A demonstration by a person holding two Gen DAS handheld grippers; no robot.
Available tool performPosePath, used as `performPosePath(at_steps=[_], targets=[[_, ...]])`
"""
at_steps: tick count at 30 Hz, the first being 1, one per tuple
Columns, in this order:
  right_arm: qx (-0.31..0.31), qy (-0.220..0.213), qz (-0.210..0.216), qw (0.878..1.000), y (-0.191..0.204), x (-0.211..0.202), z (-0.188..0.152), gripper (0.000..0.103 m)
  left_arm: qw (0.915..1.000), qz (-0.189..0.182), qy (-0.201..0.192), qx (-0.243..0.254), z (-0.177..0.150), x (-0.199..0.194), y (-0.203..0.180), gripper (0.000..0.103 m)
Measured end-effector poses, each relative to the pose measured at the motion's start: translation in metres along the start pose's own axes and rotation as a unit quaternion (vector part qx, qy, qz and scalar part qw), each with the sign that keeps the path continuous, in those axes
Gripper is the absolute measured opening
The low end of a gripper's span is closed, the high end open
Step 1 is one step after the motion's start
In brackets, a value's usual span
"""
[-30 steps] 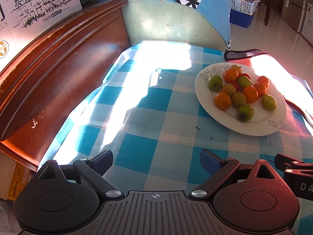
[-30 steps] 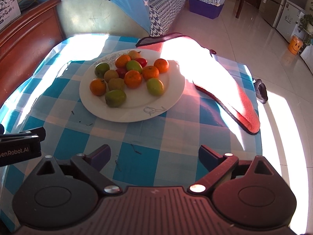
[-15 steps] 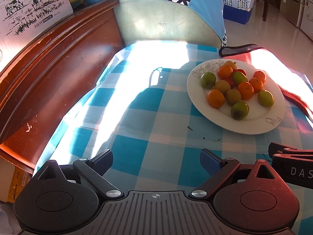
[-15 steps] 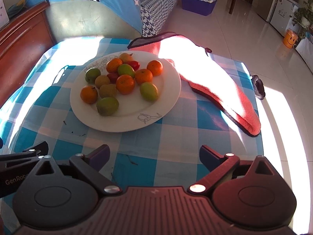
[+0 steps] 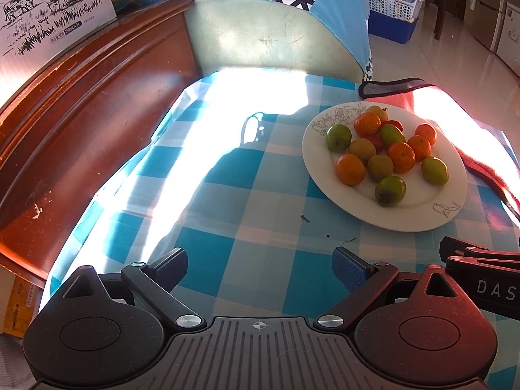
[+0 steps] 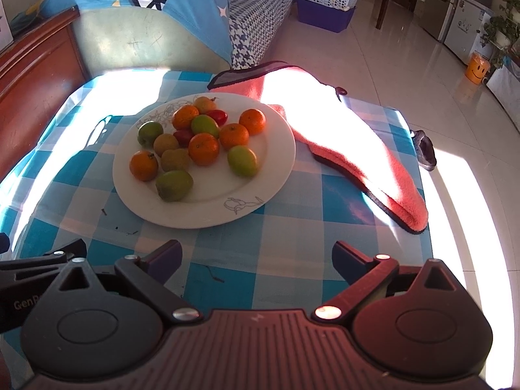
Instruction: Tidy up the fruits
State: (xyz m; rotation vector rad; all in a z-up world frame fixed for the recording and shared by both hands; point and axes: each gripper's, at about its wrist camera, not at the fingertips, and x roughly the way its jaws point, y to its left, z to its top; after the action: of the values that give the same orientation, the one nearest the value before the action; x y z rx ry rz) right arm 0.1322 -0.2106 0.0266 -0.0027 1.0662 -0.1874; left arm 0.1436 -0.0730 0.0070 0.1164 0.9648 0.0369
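A white plate point(image 6: 276, 169) point(image 5: 419, 214) rests on the blue-and-white checked tablecloth. It holds several small oranges point(image 6: 203, 149) point(image 5: 349, 169), green fruits point(image 6: 174, 184) point(image 5: 390, 190) and a couple of red ones point(image 6: 217, 116). My left gripper point(image 5: 260, 268) hovers open over the cloth, to the left of and nearer than the plate, nothing between its fingers. My right gripper point(image 6: 256, 260) is open too, just in front of the plate's near rim, empty. Each gripper's side shows at the edge of the other's view.
A red-orange cloth point(image 6: 357, 149) lies right of the plate, reaching the table's right edge. A dark wooden bedframe point(image 5: 81, 120) runs along the left. A padded chair back draped in blue fabric point(image 6: 146, 42) stands behind the table. Tiled floor lies to the right.
Both grippers have drifted slightly forward toward the plate, so it sits a little larger and lower in the views. Both stay open and empty.
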Motion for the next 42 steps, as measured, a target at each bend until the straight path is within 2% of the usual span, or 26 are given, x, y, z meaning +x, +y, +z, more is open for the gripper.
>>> performPosePath(at_steps=[7, 19, 42], targets=[[0.004, -0.001, -0.002, 1.000, 0.000, 0.003, 0.007, 0.098, 1.0000, -0.006, -0.006, -0.002, 0.008, 0.005, 0.000, 0.097], [0.003, 0.009, 0.009, 1.000, 0.000, 0.014, 0.020, 0.098, 0.9992, 0.018, -0.036, -0.004, 0.015, 0.008, -0.005, 0.097], [-0.018, 0.006, 0.003, 1.000, 0.001, 0.025, 0.023, 0.098, 0.9999, 0.010, 0.011, -0.003, 0.020, 0.021, -0.005, 0.096]])
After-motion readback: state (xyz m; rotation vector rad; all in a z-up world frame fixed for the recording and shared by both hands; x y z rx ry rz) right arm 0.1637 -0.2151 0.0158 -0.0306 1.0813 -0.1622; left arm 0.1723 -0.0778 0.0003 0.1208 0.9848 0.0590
